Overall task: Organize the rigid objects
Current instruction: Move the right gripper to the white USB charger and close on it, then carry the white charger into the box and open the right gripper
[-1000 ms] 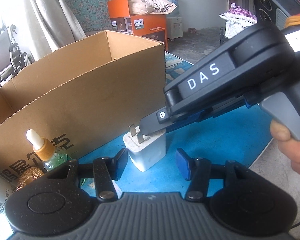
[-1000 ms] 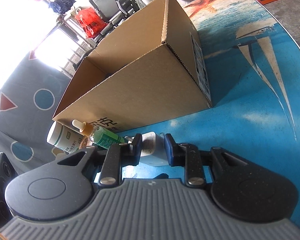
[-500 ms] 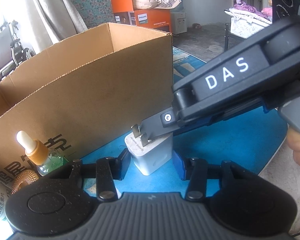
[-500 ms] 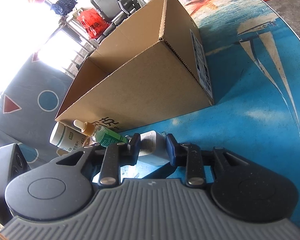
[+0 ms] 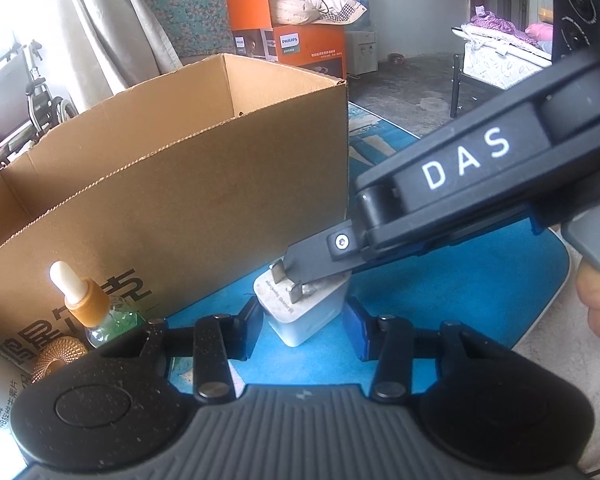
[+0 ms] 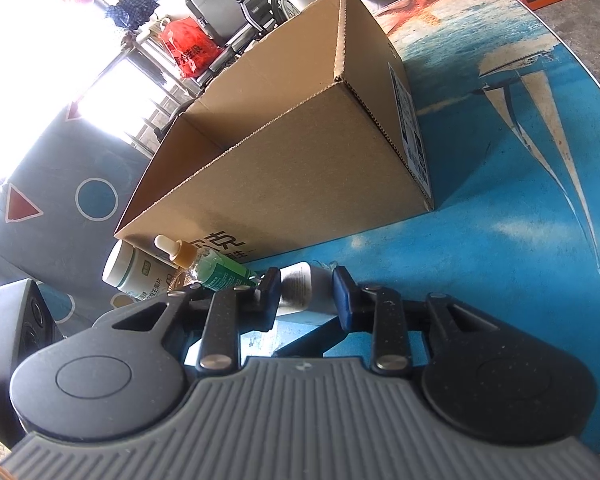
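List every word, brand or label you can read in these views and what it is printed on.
"DAS": white letters on the right gripper body.
"PHILIPS": on the orange box.
Cardboard box: large Chinese print, partly hidden, unreadable.
White charger: fine print, too small.
White pill bottle: Chinese label, blurred.

White charger (image 5: pixel 306 312), brown cardboard box (image 5: pixel 204 184) — blue sailboat-print table (image 6: pixel 540 200).
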Demonstrator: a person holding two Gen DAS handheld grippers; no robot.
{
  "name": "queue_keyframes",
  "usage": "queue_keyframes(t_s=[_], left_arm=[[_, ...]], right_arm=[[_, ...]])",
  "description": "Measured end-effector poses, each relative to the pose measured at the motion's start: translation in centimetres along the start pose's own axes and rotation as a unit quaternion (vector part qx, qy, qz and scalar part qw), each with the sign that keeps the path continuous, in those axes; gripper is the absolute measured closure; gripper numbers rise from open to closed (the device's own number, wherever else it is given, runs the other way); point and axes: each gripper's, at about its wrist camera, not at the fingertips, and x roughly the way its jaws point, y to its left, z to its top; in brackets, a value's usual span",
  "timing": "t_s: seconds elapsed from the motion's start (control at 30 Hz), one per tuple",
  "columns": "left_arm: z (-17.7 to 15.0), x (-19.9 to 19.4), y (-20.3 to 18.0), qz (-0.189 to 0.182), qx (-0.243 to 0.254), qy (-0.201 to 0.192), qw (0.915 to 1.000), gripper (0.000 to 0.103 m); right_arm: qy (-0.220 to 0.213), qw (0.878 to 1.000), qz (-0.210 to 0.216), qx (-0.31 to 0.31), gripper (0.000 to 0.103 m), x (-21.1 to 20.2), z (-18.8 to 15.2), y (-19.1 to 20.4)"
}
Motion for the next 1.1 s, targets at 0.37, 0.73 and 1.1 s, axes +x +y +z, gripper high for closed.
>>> queue_keyframes(t_s=[0.37,0.73,1.1], left_arm=[[0.3,-1.5,-0.7,-0.003,0.01,-0.016,0.9998,0.075],[0.1,-0.8,0.3,-0.003,-0.005,-0.019,0.9998,0.075],[-0.4,-0.8,-0.2,0.005,0.003,-0.014,0.9999,0.071]], right_arm=[[-0.025,0.999,0.002,-0.024,0.077,-1.9,-0.3,2.2],[-0.043,0.999,-0.007,0.019,0.076,-2.4,-0.3,-0.4],[-0.03,0.998,-0.004,0.058,0.075,-3.2,-1.9,-2.2]])
